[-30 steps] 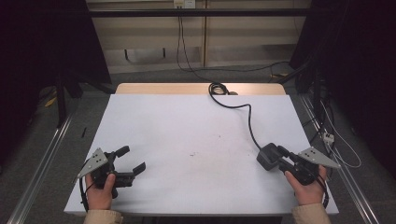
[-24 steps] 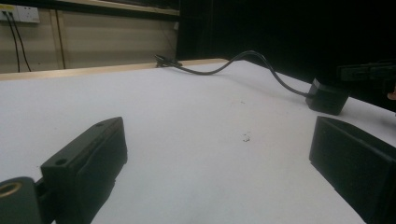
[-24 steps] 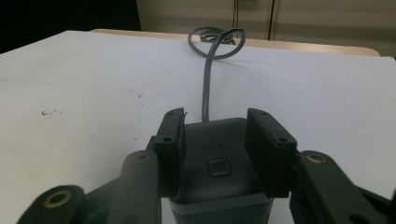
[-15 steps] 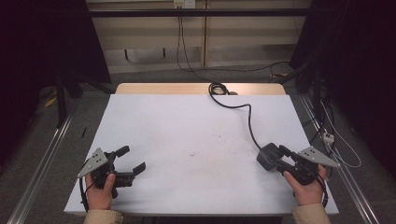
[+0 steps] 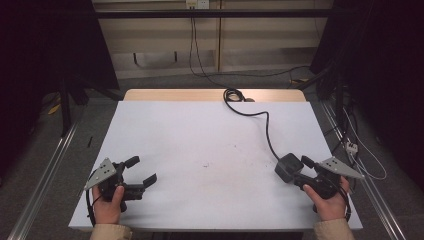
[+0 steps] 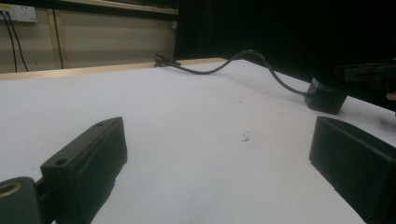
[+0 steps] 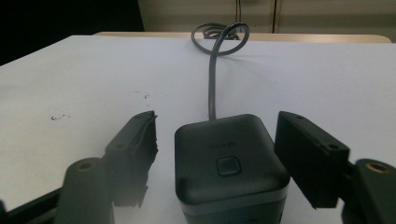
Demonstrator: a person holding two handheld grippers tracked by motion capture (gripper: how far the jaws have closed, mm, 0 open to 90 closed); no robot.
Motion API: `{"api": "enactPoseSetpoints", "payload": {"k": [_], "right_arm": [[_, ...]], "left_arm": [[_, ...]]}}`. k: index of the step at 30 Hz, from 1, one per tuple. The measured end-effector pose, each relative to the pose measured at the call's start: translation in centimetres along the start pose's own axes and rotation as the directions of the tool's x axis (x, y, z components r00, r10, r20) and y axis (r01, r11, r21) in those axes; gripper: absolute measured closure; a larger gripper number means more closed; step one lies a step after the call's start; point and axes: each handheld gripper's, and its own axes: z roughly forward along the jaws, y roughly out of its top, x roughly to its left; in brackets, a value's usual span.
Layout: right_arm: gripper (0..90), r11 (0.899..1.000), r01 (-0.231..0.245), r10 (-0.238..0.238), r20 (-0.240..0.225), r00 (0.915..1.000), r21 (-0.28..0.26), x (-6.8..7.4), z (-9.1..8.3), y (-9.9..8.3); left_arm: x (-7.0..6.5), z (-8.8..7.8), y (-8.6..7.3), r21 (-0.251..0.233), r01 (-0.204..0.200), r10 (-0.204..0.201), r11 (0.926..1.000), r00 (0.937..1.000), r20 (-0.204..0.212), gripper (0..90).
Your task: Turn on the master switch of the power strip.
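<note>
white table (image 5: 200,140), wall socket (image 6: 18,13)

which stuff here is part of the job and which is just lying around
In the job:
- black box between the right gripper jaws, which have just been opening
- its cable

Lying about:
- left gripper, open over bare table
- floor cables

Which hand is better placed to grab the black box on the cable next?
Right. The right gripper has just been opening, and its jaws flank the black box without pressing. The left gripper sits open across the table.
</note>
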Motion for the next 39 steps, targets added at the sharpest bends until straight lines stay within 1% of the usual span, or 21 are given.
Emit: {"api": "enactPoseSetpoints", "payload": {"k": [3,8,16,22,27,31,39], "right_arm": [[24.3,1.000,0.003,-0.003,0.002,1.0000,-0.004,0.0,0.0,0.0],[19.5,1.000,-0.003,0.003,-0.004,1.0000,-0.002,0.2,0.1,0.0],[14.4,1.000,-0.002,0.002,-0.027,0.9996,-0.021,0.3,0.1,0.0],[12.9,0.999,0.000,-0.002,-0.046,0.9989,-0.035,0.5,0.1,-0.1],[11.7,0.999,0.001,-0.003,-0.057,0.9984,-0.032,0.7,0.1,-0.2],[10.7,0.999,0.009,-0.011,-0.062,0.9980,-0.031,0.9,0.1,-0.3],[10.0,0.999,0.036,-0.039,-0.090,0.9951,-0.027,1.5,0.1,-0.5]], "left_arm": [[0.0,0.0,0.0,-0.002,0.006,-0.006,1.0000,1.0000,-0.002,3.9],[0.0,0.0,0.0,0.000,0.001,-0.001,1.0000,1.0000,0.001,3.9],[0.0,0.0,0.0,-0.001,0.002,-0.002,1.0000,1.0000,0.002,3.8],[0.0,0.0,0.0,-0.002,0.001,-0.001,1.0000,1.0000,0.002,3.7],[0.0,0.0,0.1,-0.001,0.001,-0.001,1.0000,1.0000,0.004,3.7],[0.0,0.0,0.1,-0.003,0.001,-0.001,1.0000,1.0000,0.004,3.7],[0.0,0.0,0.0,-0.002,0.002,-0.002,1.0000,1.0000,0.005,3.7]]}}
